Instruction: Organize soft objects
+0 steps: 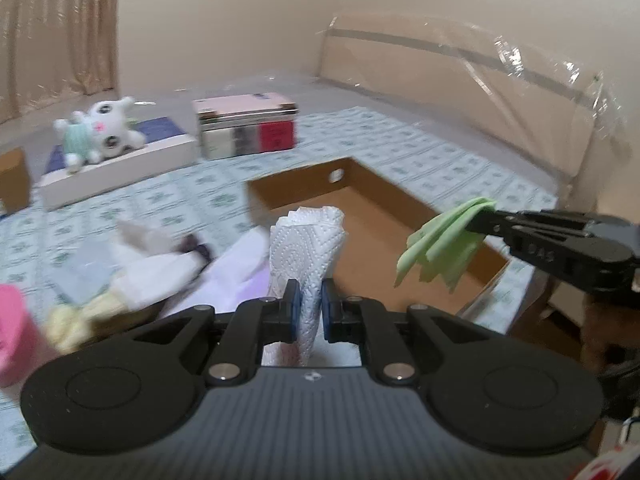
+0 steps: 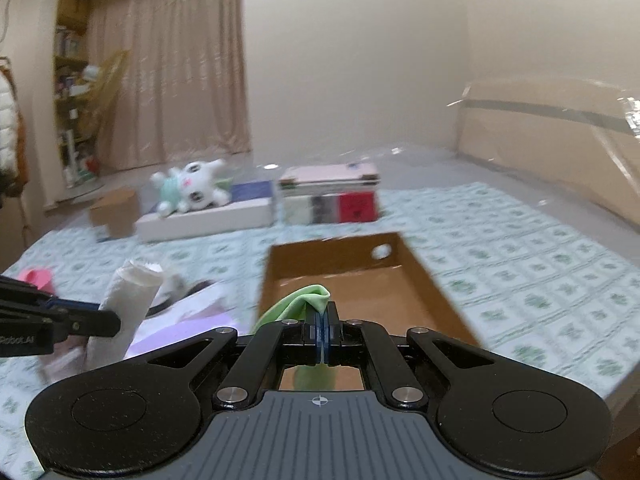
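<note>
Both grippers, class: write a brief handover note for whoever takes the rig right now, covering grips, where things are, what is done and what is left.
Left gripper: shut on the white paper towel, lifted.
Right gripper: shut on the green cloth, at the near end of the open cardboard box.
Box bottom looks bare, so nothing seems sorted yet.
Left: drop both in, then the pile of soft things at left. The plush lies on a far white box.

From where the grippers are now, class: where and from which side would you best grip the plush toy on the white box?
Probably the plush toy's slim mint-green body, from above: it lies on its side atop the white box, limbs splayed.
</note>
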Available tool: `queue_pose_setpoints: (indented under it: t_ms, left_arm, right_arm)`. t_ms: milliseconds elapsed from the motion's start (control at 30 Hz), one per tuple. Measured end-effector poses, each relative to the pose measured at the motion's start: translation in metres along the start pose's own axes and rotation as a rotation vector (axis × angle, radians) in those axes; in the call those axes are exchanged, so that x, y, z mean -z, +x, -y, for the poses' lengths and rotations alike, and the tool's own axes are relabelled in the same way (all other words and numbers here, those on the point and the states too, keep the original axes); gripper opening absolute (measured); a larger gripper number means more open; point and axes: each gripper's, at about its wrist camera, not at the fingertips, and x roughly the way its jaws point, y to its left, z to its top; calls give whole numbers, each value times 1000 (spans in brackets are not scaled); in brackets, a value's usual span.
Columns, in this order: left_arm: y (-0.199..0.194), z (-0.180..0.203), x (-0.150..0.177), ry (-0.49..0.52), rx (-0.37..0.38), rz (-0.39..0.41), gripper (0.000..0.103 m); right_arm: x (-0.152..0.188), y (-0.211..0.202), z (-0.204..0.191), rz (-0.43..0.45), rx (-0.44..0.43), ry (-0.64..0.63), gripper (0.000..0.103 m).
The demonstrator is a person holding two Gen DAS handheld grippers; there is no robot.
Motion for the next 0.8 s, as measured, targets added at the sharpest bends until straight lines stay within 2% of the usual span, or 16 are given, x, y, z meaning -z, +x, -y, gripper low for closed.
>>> queue_pose_setpoints:
  t_ms: [200, 367, 500, 567, 800]
  left_arm:
    - [39, 27, -17, -71, 83, -6, 10]
    - [66, 43, -20, -108, 115, -13, 10]
    - [82, 50, -21, -116, 92, -14, 20]
    - [85, 49, -21, -120, 92, -21, 34]
    - [72, 34, -7, -134, 40, -24, 35]
  right_arm:
    - [-1, 8, 44, -17, 66, 34, 1]
    - [4, 18, 61, -47, 80, 54, 1]
    - [8, 24, 68, -62, 81, 71, 1]
    - [10, 27, 69, -72, 76, 77, 1]
    - [17, 37, 68, -94, 56, 88, 1]
